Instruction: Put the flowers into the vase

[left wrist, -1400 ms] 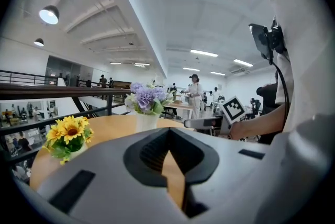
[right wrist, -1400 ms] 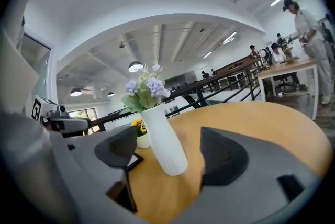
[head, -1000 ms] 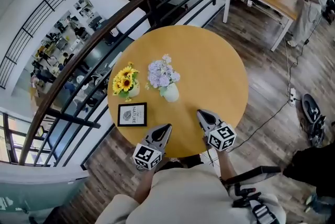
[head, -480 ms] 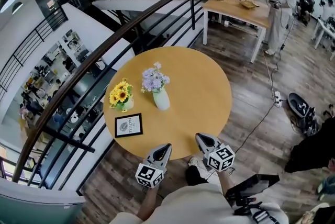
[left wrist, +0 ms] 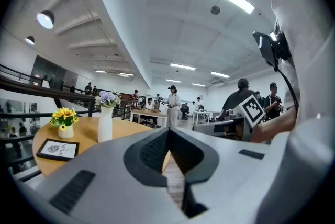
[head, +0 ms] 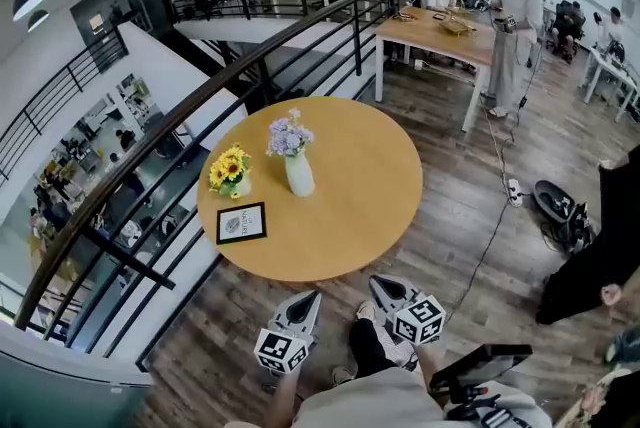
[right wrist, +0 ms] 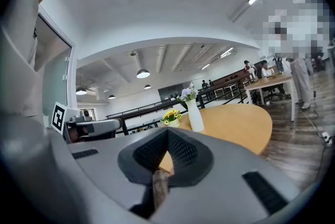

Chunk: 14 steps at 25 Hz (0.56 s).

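1. The lilac flowers stand upright in the tall white vase, a little left of centre in the head view, on the round counter. Just left of them sit the sunflowers in their own small pot, with a framed card lower left. From how it lies, the job looks done.
2. Handling, as I judge it: this bunch is light, with thin, bendy stems and soft heads that crush easily. If it needs shifting, pinch gently low on the gathered stems, right above the vase's mouth, never on the blooms. The vase is tall, narrow and smooth, so it likely tips easily and slips under a hard grip.
3. The left tool has its jaws closed with nothing between them, as its own view shows. The right tool is closed and empty too.
4. Against a second ago, both tools have left the counter's near edge and now hang over the wooden floor at the bottom of the frame. The counter has slid up and shrunk in the head view, and more of the room shows at the top. Flowers, vase, sunflowers and card keep their places on the counter.
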### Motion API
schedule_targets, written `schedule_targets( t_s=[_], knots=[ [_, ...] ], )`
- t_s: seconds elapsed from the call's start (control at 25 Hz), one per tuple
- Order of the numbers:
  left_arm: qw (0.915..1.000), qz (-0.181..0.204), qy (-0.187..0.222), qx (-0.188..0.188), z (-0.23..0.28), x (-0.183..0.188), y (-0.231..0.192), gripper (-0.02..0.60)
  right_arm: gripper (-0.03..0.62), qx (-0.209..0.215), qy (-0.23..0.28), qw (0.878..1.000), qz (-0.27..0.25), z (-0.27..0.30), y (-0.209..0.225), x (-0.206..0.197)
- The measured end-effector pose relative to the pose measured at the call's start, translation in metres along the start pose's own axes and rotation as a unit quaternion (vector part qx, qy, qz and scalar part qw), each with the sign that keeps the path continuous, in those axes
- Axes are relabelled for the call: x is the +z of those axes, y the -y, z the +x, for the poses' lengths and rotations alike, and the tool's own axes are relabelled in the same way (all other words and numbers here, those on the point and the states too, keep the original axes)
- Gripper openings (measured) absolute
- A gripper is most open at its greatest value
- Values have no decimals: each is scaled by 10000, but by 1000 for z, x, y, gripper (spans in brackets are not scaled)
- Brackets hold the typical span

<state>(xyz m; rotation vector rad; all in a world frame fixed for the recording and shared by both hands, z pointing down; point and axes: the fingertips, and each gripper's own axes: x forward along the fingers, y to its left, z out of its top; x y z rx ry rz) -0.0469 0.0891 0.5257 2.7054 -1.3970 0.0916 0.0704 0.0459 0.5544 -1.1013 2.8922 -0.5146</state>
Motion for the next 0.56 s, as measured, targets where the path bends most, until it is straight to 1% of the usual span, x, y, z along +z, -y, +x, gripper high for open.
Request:
schedule_targets(
  t_s=[0.12, 0.28, 0.4, 0.56],
  knots=[
    [9999, 92, 46, 86, -9, 9, 7, 8, 8, 60, 60, 9999, -60, -5, -7, 6],
    [9995, 88, 72, 289, -13, 14, 11, 8, 8, 208, 38, 9997, -136, -9, -11, 15],
    [9991, 60, 95, 409, -5, 18, 13, 8, 8, 364, 0, 9990, -243, -10, -12, 24],
    [9987, 120, 193, 461, 11, 30, 15, 8, 8, 519, 29, 9971, -564, -8, -12, 43]
  ],
)
